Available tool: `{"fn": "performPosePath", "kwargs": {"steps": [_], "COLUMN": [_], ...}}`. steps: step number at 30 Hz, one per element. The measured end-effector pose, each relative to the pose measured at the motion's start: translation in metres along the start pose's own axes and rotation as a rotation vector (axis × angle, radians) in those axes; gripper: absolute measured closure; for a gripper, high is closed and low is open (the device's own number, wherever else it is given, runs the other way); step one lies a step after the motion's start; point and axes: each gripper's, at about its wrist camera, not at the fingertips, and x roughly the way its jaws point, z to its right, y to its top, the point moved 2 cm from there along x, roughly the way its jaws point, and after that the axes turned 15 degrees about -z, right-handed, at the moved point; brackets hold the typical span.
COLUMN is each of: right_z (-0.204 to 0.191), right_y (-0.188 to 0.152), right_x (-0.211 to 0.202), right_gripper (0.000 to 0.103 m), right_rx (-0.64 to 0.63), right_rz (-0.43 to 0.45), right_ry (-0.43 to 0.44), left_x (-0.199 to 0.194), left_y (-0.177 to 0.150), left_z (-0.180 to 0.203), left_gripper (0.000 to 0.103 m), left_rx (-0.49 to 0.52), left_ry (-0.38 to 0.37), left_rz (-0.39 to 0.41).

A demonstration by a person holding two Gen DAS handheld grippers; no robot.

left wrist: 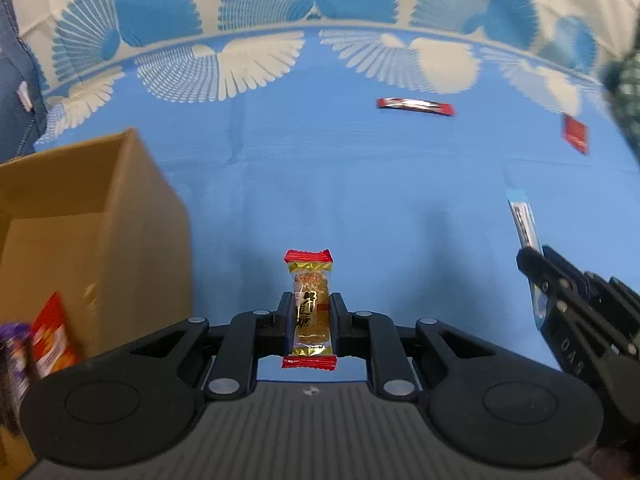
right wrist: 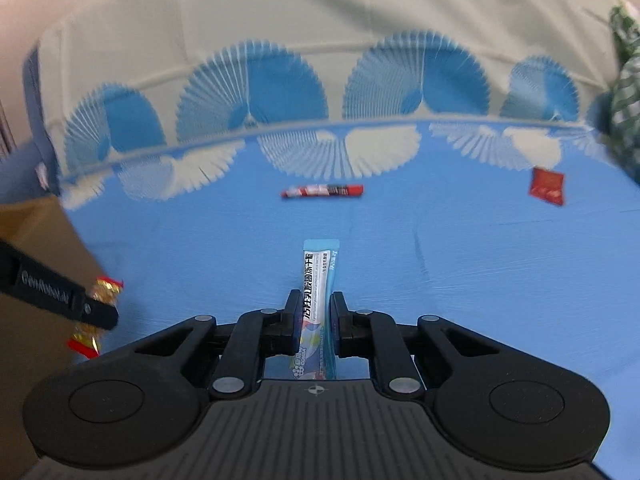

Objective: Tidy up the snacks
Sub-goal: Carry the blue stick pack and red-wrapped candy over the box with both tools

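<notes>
A domestic setting, likely a bedroom, is suggested: a soft surface is covered by a blue sheet printed with white and blue fan motifs, creased like bedding. Wrapped snacks are scattered on it, a cardboard box is set alongside, and green checked fabric is seen at the edge.

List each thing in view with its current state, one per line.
left gripper: shut on peanut candy
peanut candy: held off the cloth
right gripper: shut on blue sachet
blue sachet: held, pointing forward
cardboard box: open, snack packets inside
long red stick packet: lying flat on the cloth
small red packet: lying on the cloth
</notes>
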Motion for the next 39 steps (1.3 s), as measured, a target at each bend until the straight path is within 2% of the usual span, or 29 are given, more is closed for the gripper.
{"fn": "performPosePath", "kwargs": {"steps": [4, 9, 15, 20, 24, 29, 39], "right_z": [-0.017, -0.050, -0.107, -0.155, -0.187, -0.218, -0.238], "right_y": [-0.018, -0.045, -0.078, -0.106, -0.130, -0.159, -0.180], "right_x": [-0.065, -0.136, -0.197, -0.243, -0.270, -0.290, -0.314], "right_gripper": [0.088, 0.088, 0.088, 0.088, 0.088, 0.088, 0.088], "right_rx": [0.026, 0.021, -0.050, -0.113, -0.167, -0.246, -0.296], "right_rz": [0.064, 0.104, 0.117, 0.124, 0.115, 0.105, 0.126], "right_ry": [0.031, 0.089, 0.179, 0.267, 0.317, 0.320, 0.285], "left_x": [-0.050, -0.106, -0.157, -0.181, -0.191, -0.200, -0.212], "left_y": [-0.049, -0.113, -0.181, -0.238, -0.278, -0.318, -0.348], "left_z": [-0.011, -0.041, -0.089, -0.125, -0.147, -0.161, -0.172], "left_gripper": [0.084, 0.084, 0.084, 0.084, 0.084, 0.084, 0.084], "left_rx": [0.031, 0.047, 0.015, -0.033, -0.063, -0.074, -0.112], "left_ry": [-0.012, 0.012, 0.081, 0.097, 0.092, 0.099, 0.065], "left_rz": [0.032, 0.083, 0.145, 0.159, 0.162, 0.191, 0.240]}}
